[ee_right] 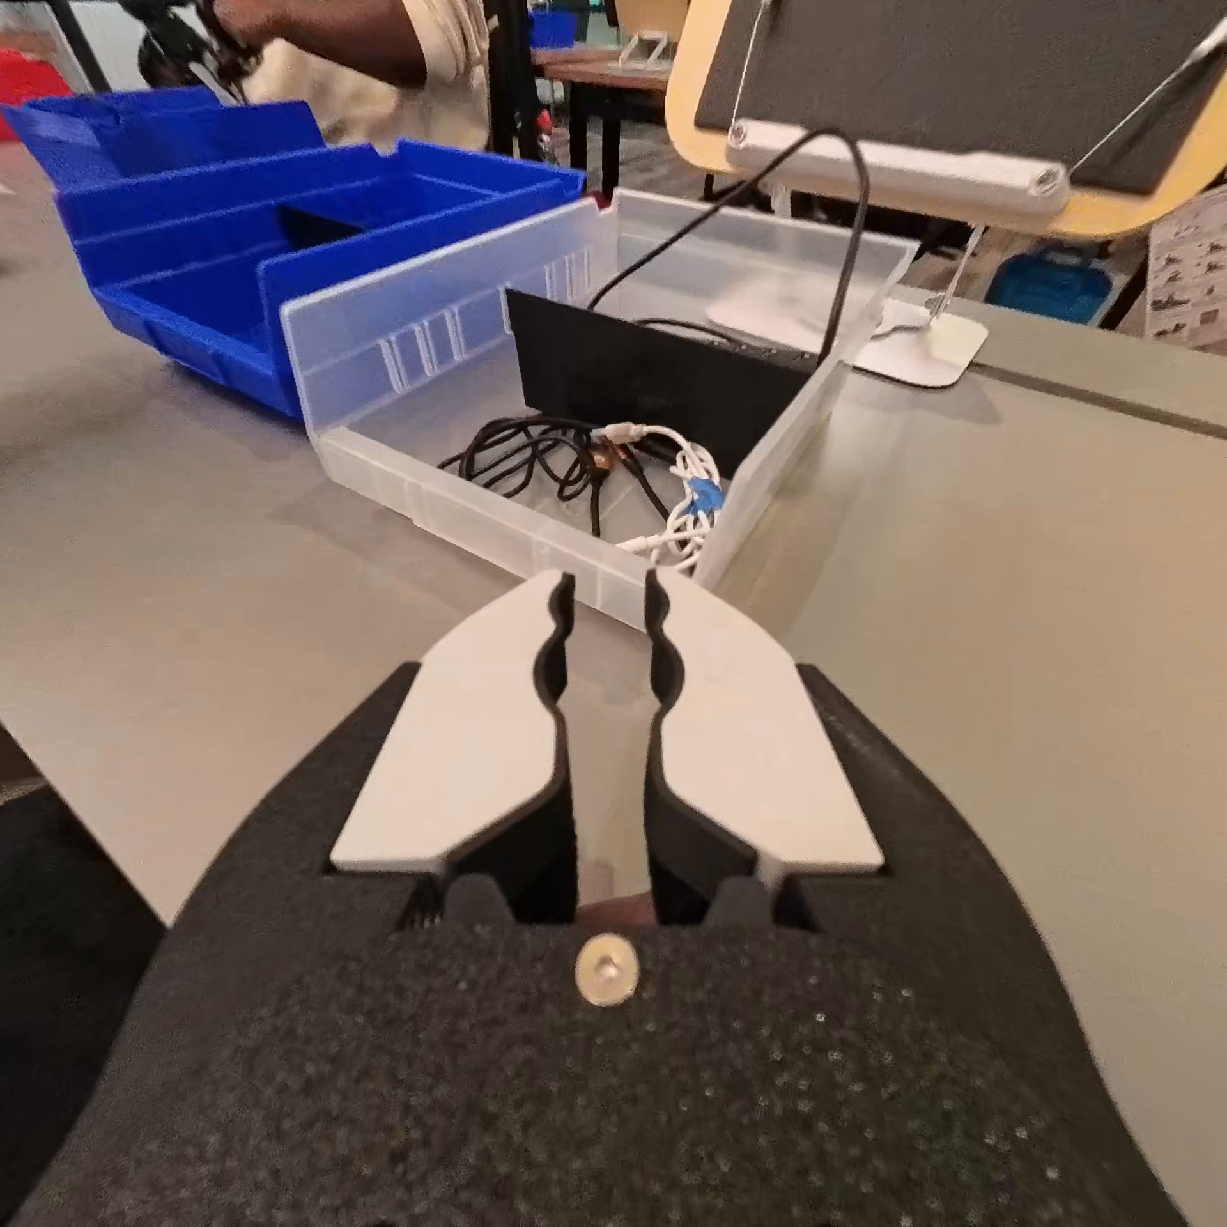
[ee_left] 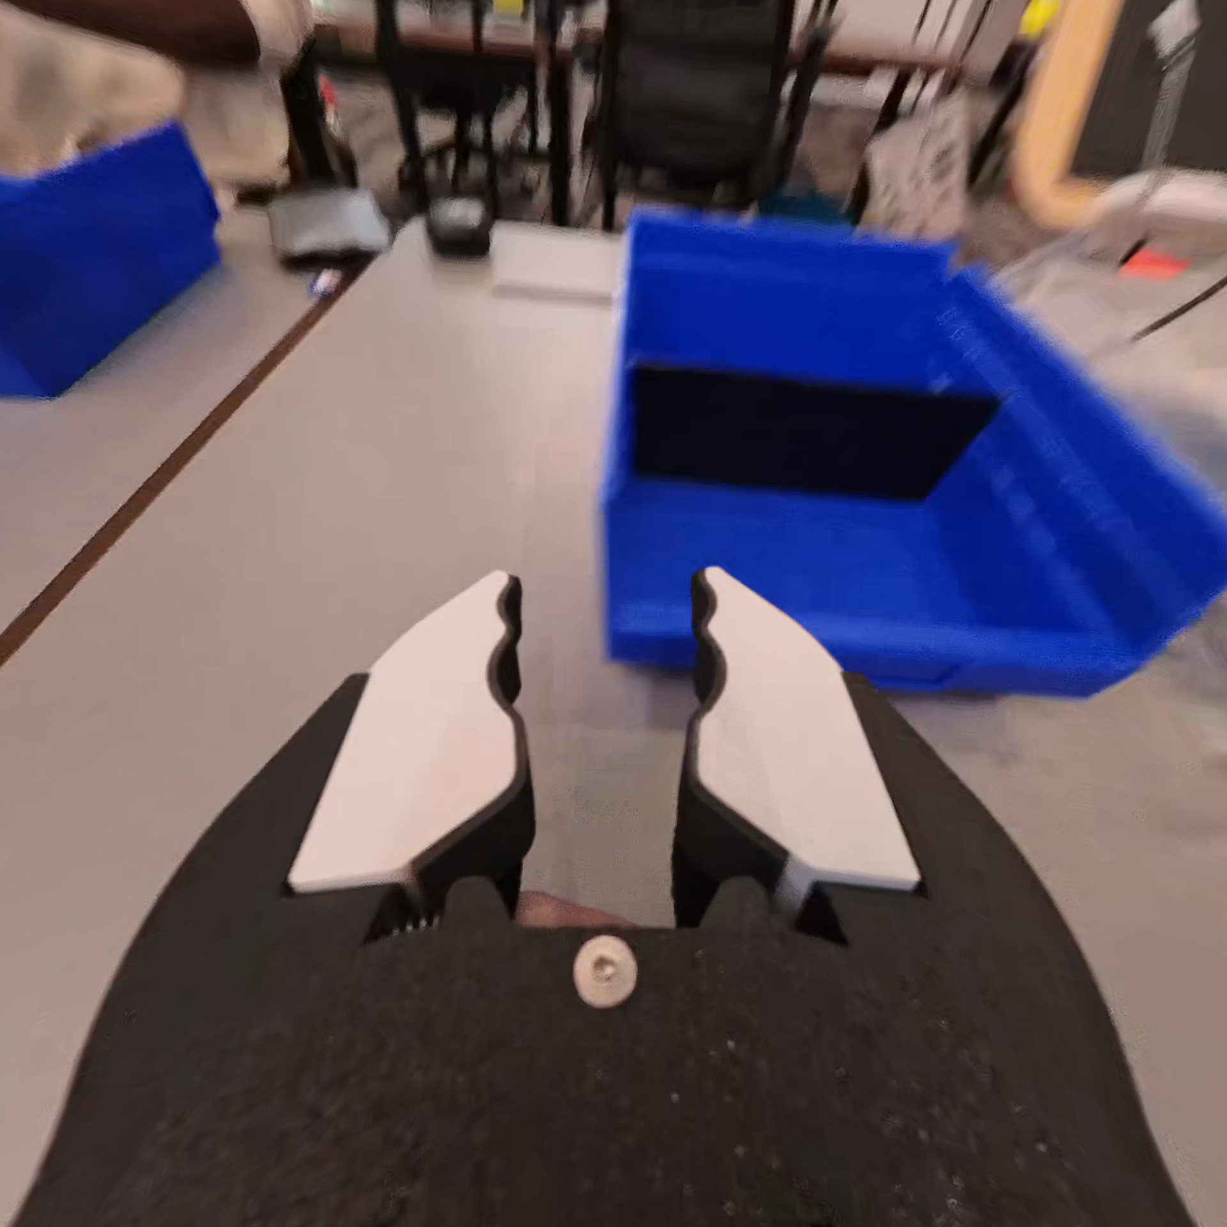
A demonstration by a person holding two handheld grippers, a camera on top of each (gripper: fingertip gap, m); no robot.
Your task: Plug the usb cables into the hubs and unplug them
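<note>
Black gripper bodies filled the bottom of both wrist views. On the left, the left gripper (ee_left: 605,584) had its grey fingers (ee_left: 425,730) spread well apart with nothing between them, only bare grey bench (ee_left: 299,564) showing through the gap. Ahead and to its right, near the right fingertip, stood a blue bin (ee_left: 896,584) with a black divider (ee_left: 797,431) across it; the picture was blurred, and nothing could be made out inside it. Far off to the left sat a second blue bin (ee_left: 86,279), beyond a dark seam in the bench.

On the right, the right gripper (ee_right: 605,584) was parted by a narrower gap, also holding nothing. Its fingertips were just before the near wall of a clear bin (ee_right: 465,518). Inside that bin, just ahead of the fingertips, lay a tangle of black cables (ee_right: 524,458) and white cables (ee_right: 684,524), loose on the floor of the front compartment. Behind them a black divider (ee_right: 637,385) crossed the bin, and one black cable (ee_right: 856,219) looped up out of the rear compartment. Whether a hub lay back there could not be told. Ahead and to the left of the clear bin, touching it, was a blue bin (ee_right: 199,265). Farther back on the left a person's arm (ee_right: 345,40) reached over the bench.
</note>
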